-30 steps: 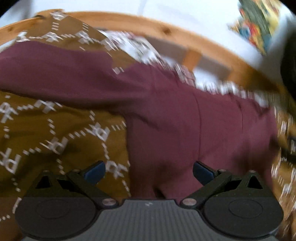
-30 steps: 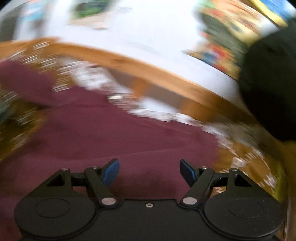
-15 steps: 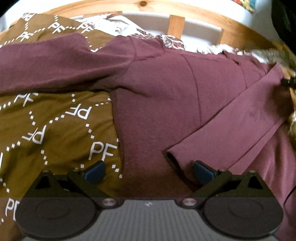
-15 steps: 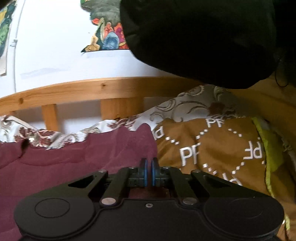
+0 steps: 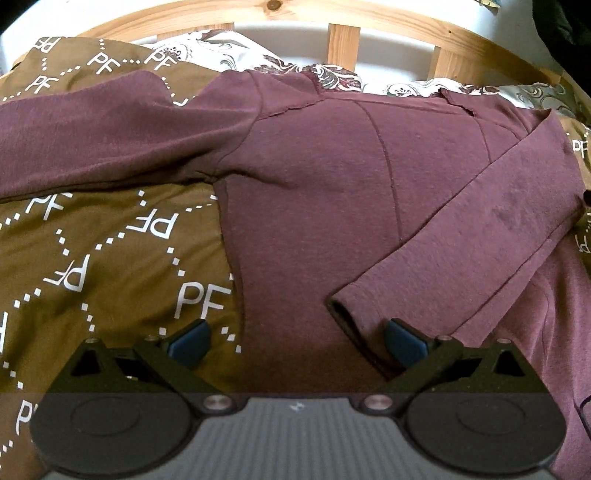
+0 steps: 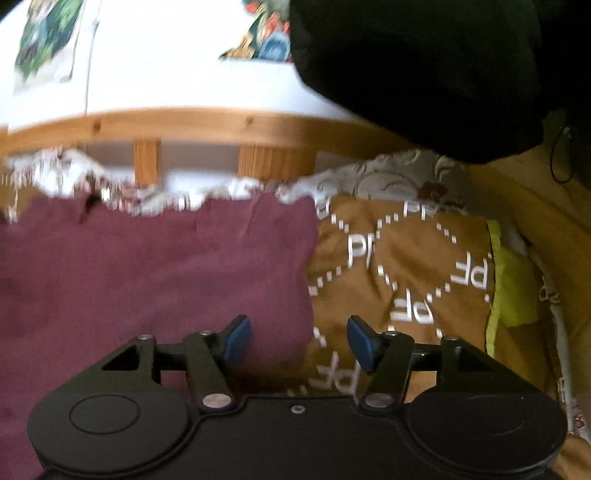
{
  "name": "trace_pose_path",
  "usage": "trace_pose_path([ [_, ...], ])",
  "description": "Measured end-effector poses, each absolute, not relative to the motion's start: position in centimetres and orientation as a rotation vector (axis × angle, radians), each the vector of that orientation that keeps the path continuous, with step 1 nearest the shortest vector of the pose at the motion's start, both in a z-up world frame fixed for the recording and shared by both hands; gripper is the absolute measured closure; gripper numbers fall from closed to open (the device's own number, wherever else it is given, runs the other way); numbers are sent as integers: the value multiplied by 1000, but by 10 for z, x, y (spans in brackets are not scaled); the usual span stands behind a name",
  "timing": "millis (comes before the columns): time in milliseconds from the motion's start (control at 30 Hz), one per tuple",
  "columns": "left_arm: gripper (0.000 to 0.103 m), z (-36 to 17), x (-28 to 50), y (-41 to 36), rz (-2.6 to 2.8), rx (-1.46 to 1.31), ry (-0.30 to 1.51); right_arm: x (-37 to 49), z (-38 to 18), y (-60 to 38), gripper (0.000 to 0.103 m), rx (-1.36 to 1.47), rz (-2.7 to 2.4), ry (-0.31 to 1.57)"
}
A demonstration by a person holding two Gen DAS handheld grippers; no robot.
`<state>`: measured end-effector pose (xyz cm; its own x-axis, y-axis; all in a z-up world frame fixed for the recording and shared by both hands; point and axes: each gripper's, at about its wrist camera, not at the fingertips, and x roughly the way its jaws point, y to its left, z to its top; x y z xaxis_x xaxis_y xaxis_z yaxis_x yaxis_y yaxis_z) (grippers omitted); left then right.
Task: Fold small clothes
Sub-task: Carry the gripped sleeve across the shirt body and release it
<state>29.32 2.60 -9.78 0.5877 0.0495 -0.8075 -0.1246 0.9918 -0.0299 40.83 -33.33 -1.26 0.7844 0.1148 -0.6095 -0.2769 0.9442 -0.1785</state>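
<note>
Brown bedding is covering the bed: one blanket (image 5: pixel 110 236) printed with white "PF" letters and dotted diamonds is lying across the mattress, reaching past the top on both sides. One wooden bed rail (image 5: pixel 369 14) with upright slats is running along the far edge, and a white wall (image 6: pixel 166 74) with two colourful posters is showing behind it. One large black shape (image 6: pixel 424 66) is hanging over the far right corner of the bed; what it is cannot be told. One flowery white sheet (image 5: pixel 207 51) is peeking out along the far edge under the rail, and a strip of yellow-green cloth (image 6: pixel 513 291) is lying at the right edge.

One maroon long-sleeved top (image 5: pixel 314 177) is lying flat on the blanket, neckline toward the rail. Its two sleeves are lying differently: one sleeve (image 5: pixel 92 136) is stretching out over the blanket toward the left edge, and the other sleeve (image 5: pixel 480 225) is lying folded diagonally across the body, cuff toward the near edge.

Two grippers are showing. One, the left gripper (image 5: pixel 295 341), is hovering with fingers spread wide, gripping nothing, one finger over the blanket and the other at the folded cuff. The right gripper (image 6: pixel 298 341) is likewise standing wide apart and empty, straddling the top's right side edge.
</note>
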Motion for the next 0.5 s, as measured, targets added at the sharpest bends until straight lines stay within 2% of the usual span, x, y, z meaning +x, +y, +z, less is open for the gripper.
trace_pose_path([
  [133, 1, -98, 293, 27, 100, -88, 936, 423, -30, -340, 49, -228, 202, 637],
  [200, 1, -98, 293, 26, 100, -83, 936, 434, -35, -344, 69, -172, 218, 656],
  [233, 1, -98, 293, 26, 100, -82, 936, 437, -37, -345, 90, -134, 237, 677],
  [300, 1, -97, 292, 26, 101, -83, 936, 439, -35, -348, 94, -73, 234, 708],
  [500, 1, -99, 294, 22, 99, -56, 936, 434, -26, -364, 95, -14, 171, 716],
])
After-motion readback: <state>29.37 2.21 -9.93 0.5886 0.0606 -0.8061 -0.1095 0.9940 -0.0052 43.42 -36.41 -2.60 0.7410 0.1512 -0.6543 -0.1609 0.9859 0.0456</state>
